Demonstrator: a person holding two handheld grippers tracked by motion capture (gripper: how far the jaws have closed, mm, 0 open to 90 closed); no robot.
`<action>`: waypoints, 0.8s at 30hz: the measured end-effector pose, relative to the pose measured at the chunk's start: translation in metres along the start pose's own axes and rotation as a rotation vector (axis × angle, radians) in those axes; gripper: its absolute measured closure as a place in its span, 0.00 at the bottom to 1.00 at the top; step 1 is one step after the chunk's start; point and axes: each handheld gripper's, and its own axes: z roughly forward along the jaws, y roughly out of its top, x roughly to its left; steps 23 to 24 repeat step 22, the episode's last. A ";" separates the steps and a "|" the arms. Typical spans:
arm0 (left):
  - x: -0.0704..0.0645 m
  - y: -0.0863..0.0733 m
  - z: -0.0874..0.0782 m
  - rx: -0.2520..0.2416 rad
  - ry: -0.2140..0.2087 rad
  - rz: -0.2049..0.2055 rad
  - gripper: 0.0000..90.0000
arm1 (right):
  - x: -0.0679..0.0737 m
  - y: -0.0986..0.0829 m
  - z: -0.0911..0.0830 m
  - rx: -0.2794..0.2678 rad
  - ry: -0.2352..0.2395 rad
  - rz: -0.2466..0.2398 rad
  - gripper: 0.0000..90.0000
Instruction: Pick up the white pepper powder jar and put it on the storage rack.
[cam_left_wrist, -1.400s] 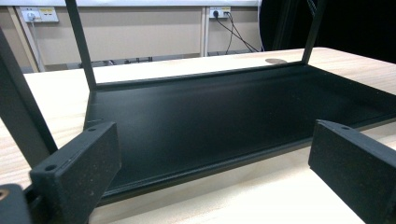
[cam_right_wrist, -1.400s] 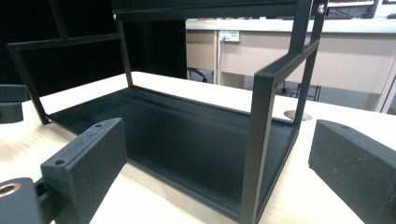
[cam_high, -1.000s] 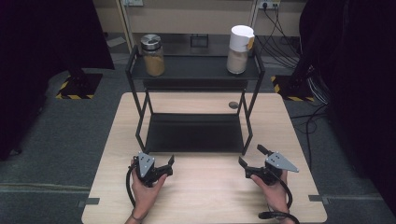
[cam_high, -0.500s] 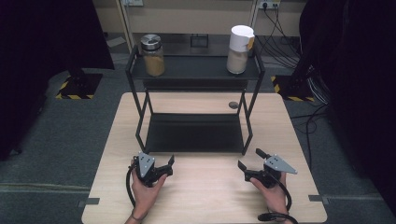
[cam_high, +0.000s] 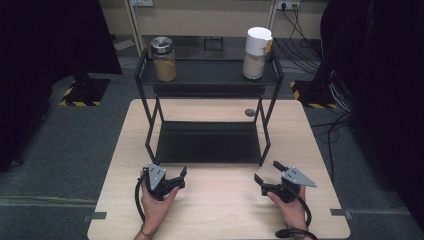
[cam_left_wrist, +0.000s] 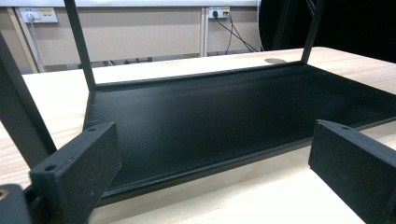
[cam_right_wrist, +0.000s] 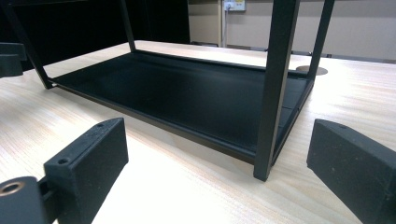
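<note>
Rack (cam_high: 207, 142), black and two-tiered, stood mid-table, its lower shelf bare and just ahead of both grippers. Parts of it were cut off in the gripper views: in the left gripper view the rack (cam_left_wrist: 224, 116) lost its upper tier past the top edge, and in the right gripper view the near corner post of the rack (cam_right_wrist: 275, 88) ran out of frame at the top. What filled the two jars was hard to make out from the high view beyond a tan colour.

Left gripper (cam_high: 172, 181) was held low over the table (cam_high: 220, 210) with its jaws spread wide, nothing between them and nothing touched; the left gripper (cam_left_wrist: 210, 172) faced the shelf's front edge. Right gripper (cam_high: 266, 176) was likewise wide open and empty, near the rack's right front post; the right gripper (cam_right_wrist: 215, 172) looked along the shelf from that corner. The two were well apart, each in a hand at the table's near edge.

On the top shelf stood a steel-lidded jar (cam_high: 163, 59) at left and a white-lidded jar (cam_high: 256, 53) at right. A round grommet (cam_high: 250, 112) sat in the tabletop behind the rack.
</note>
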 end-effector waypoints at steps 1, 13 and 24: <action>0.000 0.000 0.000 0.000 0.000 0.000 0.02 | 0.000 0.000 0.000 0.000 0.001 0.002 0.06; 0.000 0.000 0.000 0.000 -0.003 0.000 0.02 | -0.001 0.000 0.000 -0.001 0.001 0.006 0.06; 0.000 0.000 0.000 0.003 -0.005 -0.001 0.02 | -0.003 -0.001 -0.001 -0.007 0.007 0.017 0.04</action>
